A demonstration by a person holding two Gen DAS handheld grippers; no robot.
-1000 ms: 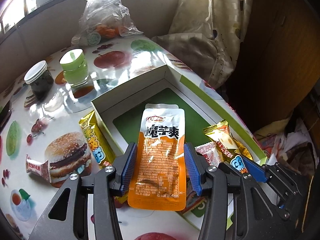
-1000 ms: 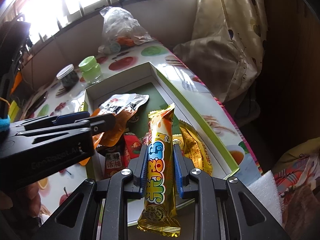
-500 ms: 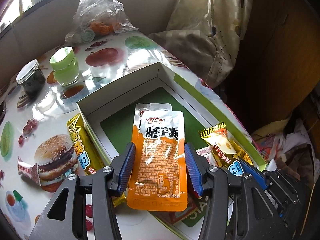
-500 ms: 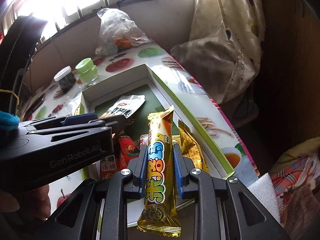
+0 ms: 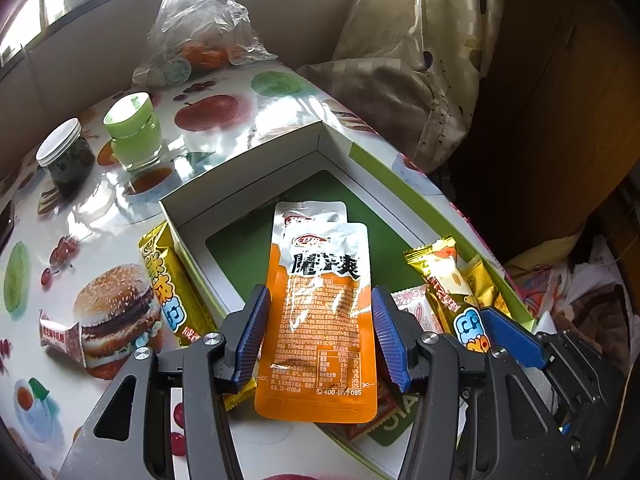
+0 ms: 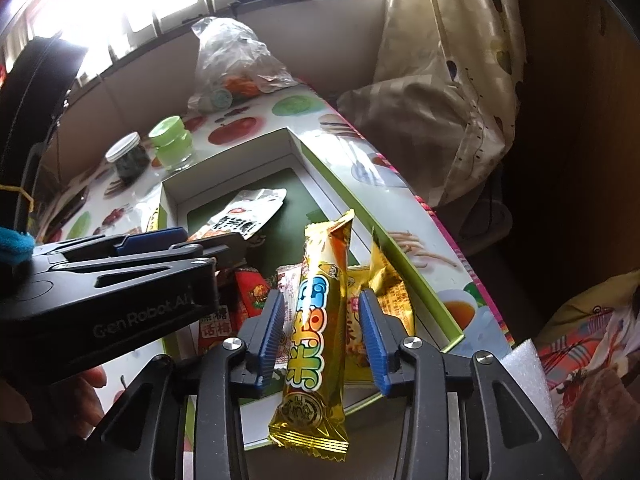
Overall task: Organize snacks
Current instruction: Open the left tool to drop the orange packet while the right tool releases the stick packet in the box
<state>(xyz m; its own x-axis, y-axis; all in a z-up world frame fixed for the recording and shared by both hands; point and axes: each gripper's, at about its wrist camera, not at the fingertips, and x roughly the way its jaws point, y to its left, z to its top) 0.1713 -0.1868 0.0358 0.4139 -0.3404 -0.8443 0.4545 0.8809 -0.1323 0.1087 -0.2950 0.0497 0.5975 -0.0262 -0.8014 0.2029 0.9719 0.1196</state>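
Note:
A white box with a green floor (image 5: 320, 168) lies open on the table; it also shows in the right wrist view (image 6: 288, 148). My left gripper (image 5: 320, 332) is open around an orange and white pouch (image 5: 320, 304), which lies over a second pouch at the box's near end. My right gripper (image 6: 322, 334) is open, its pads apart from a long yellow snack bar (image 6: 320, 312) lying over other packets (image 6: 384, 296) in the box. The left gripper body (image 6: 120, 292) crosses the right wrist view.
On the fruit-print tablecloth stand a green jar (image 5: 134, 132), a dark jar with a white lid (image 5: 66, 156) and a plastic bag of fruit (image 5: 204, 20). A yellow bar (image 5: 168, 284) and a small candy (image 5: 60, 334) lie left of the box. A curtain (image 5: 408, 64) hangs right.
My right gripper has opened and let go of the yellow bar. My left gripper has eased forward, the orange pouch now lying over the second pouch.

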